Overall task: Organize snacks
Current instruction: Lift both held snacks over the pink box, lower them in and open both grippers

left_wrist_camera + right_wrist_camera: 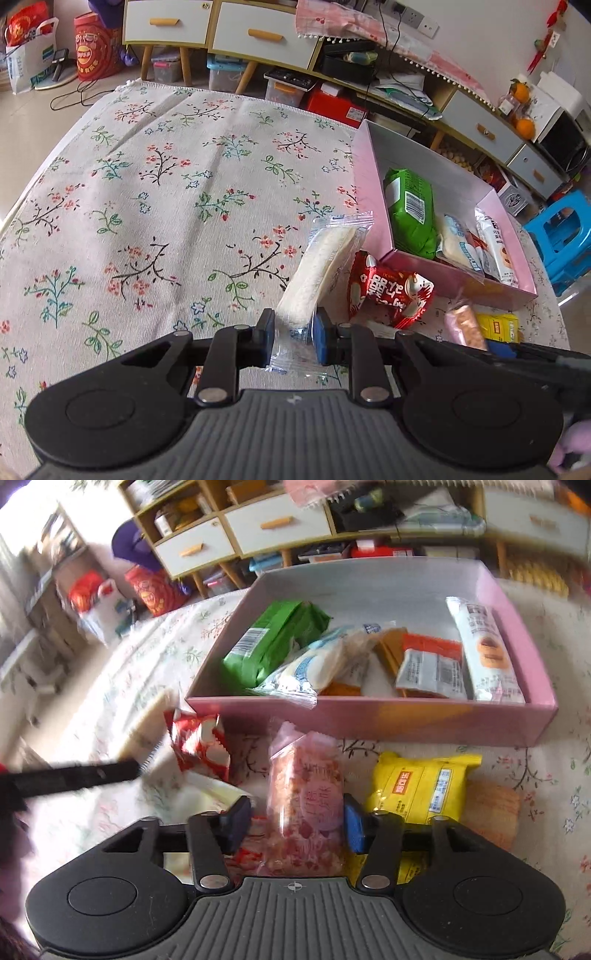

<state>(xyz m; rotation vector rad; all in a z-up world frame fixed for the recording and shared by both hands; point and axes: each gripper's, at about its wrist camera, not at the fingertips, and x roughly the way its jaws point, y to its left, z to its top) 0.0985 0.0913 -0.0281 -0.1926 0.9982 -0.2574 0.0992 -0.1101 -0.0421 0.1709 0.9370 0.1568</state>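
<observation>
**Two packets in hand, box not yet reached**

Left wrist view: my left gripper point(293, 338) is clamped on the near end of a clear-wrapped white wafer bar point(321, 266). The bar slants up and away toward the pink box point(373, 206) without being over it. A red snack packet point(388, 295) lies on the floral tablecloth point(147, 184) just beside the bar, close to the box's near corner.

In the right wrist view, my right gripper point(297, 825) has a pink translucent packet of reddish pieces point(306, 801) between its jaws. The right-hand pad touches the wrapper, but I see a sliver of gap at the left-hand pad, so I read those jaws as slightly parted, not squeezing. A yellow packet point(421, 786) lies touching it on the right. The box already holds a green packet point(273, 642) and several others.

My worries from here:
- The wafer bar is held only by its end, so it may swing or slip out through the slick film, and a harder squeeze could crack it.
- The pink packet may stay behind if I lift before closing properly.
- Both grippers are near each other at the box's near wall, so they could collide or knock the red packet.
</observation>
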